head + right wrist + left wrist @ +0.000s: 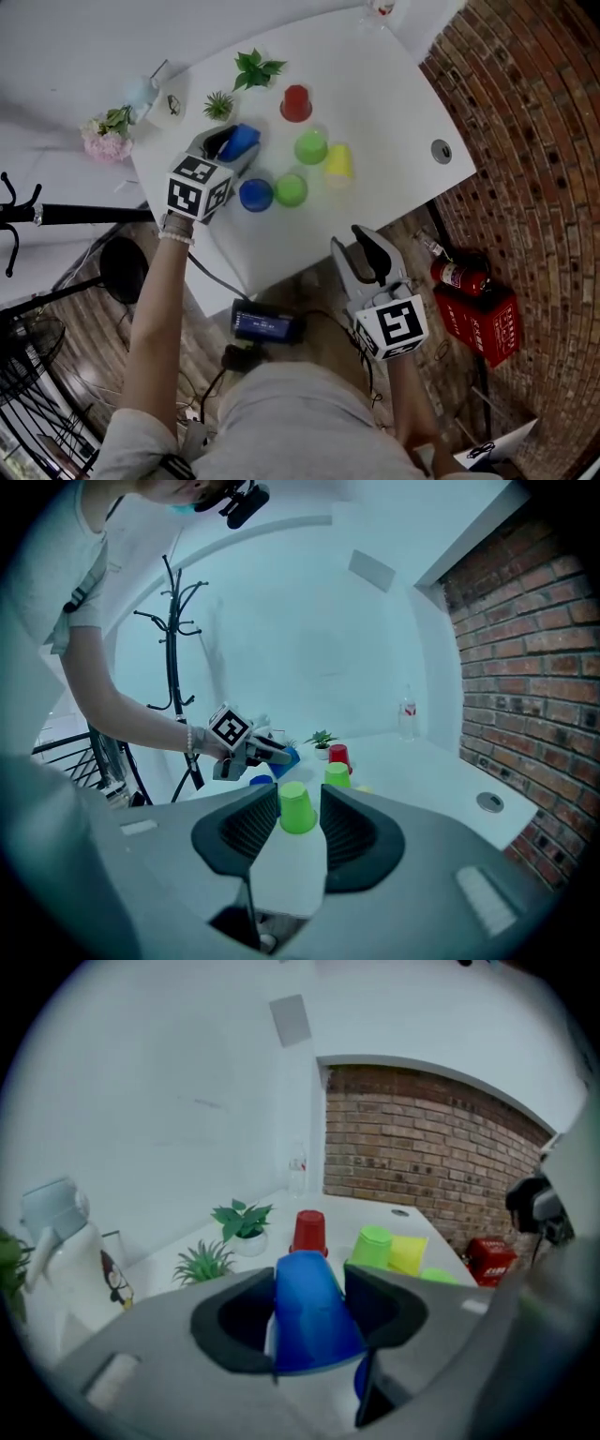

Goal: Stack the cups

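My left gripper (232, 146) is shut on a blue cup (241, 141) lying tilted between its jaws, above the table's left part; the left gripper view shows that blue cup (309, 1312) filling the gap. On the white table (394, 103) stand a second blue cup (255, 194), two green cups (291, 189) (310, 147), a yellow cup (338, 161) and a red cup (295, 103), all upside down. My right gripper (354, 242) hangs open and empty off the table's front edge. In its own view a far green cup (298, 810) shows through the gap.
Two small potted plants (258, 67) (218, 105), pink flowers (106, 131) and a white jug (159, 98) stand at the table's back left. A cable hole (441, 150) is at the right edge. A fire extinguisher (459, 274) and red box (487, 323) lie on the floor.
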`<state>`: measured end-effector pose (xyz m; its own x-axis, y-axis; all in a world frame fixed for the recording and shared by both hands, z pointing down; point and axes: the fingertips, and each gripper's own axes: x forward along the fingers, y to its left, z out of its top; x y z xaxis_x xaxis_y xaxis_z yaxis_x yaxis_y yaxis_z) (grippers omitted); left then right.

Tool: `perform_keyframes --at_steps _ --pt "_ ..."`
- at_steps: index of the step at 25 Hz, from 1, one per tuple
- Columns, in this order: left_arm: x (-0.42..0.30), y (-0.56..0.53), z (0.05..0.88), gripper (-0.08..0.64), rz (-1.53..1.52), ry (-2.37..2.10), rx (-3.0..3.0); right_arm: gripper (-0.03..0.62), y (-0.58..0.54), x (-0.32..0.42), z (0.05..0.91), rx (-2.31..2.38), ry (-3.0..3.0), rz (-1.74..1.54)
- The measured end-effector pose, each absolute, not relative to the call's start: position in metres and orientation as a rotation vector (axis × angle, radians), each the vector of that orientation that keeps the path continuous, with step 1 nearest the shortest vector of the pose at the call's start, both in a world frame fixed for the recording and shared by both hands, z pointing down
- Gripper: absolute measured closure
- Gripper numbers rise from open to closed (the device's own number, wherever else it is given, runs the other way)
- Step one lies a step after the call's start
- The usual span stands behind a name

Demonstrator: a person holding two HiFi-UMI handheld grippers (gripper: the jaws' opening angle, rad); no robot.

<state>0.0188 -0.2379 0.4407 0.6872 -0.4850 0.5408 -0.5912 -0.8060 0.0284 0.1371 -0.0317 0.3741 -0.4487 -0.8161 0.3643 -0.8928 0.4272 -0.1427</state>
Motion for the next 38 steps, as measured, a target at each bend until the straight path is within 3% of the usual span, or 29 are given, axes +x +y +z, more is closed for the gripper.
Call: perform_keyframes --at_steps 15,38 --pt "-0.055 -0.190 0.438 0.331 0.488 -1.277 2.653 0.463 -0.031 0.101 0.383 1.258 -2.512 0.436" --pt "-0.099 -0.129 0.454 0.319 0.316 -1.484 2.543 0.463 -0.016 0.064 0.407 1.052 -2.545 0.456"
